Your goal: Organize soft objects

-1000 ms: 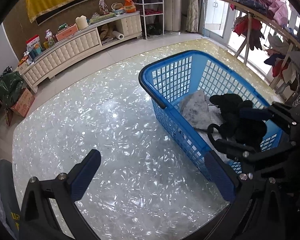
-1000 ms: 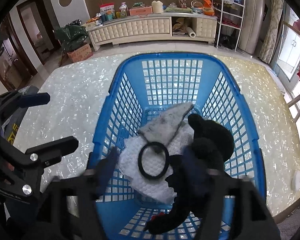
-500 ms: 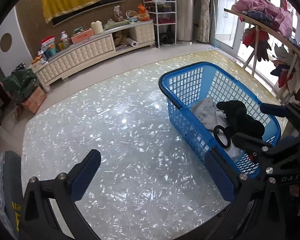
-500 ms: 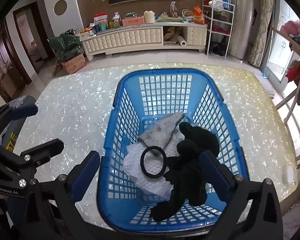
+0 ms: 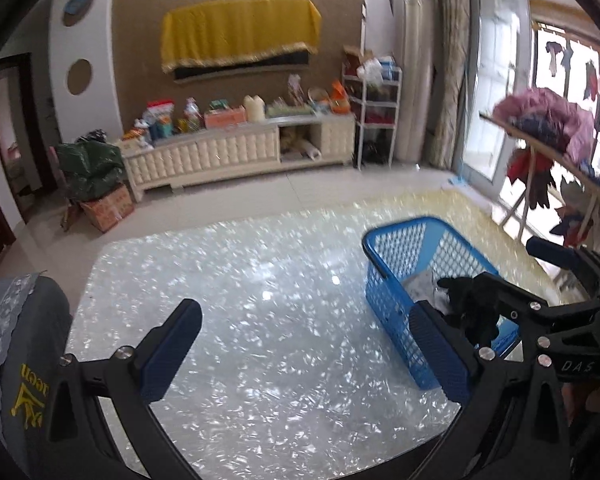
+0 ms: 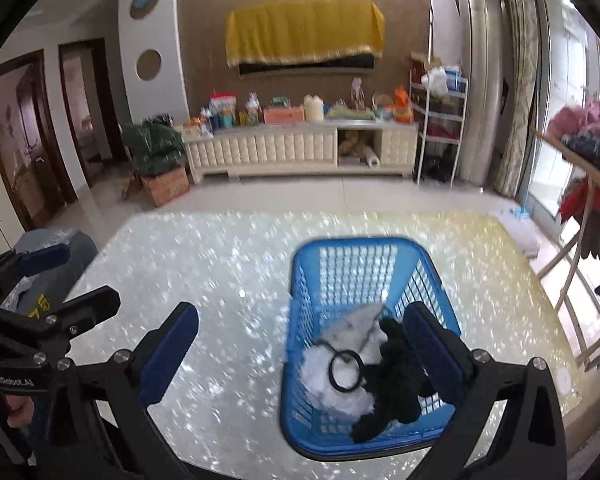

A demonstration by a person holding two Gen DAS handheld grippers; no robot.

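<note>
Inside the blue basket (image 6: 440, 284) lie black plush (image 6: 396, 376), ring (image 6: 346, 371), cloths; both jaws open.

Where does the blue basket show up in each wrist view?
Left wrist: blue basket at right of centre, partly behind the right gripper.
Right wrist: basket at lower centre, seen from above.
Shared landmark: yellow cloth on the far wall.

"GenRobot.AI" on left gripper (image 6: 32, 276); "DAS" on right gripper (image 5: 500, 268)

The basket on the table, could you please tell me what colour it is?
Bright blue, with lattice walls; the basket shows best in the right wrist view.
</note>
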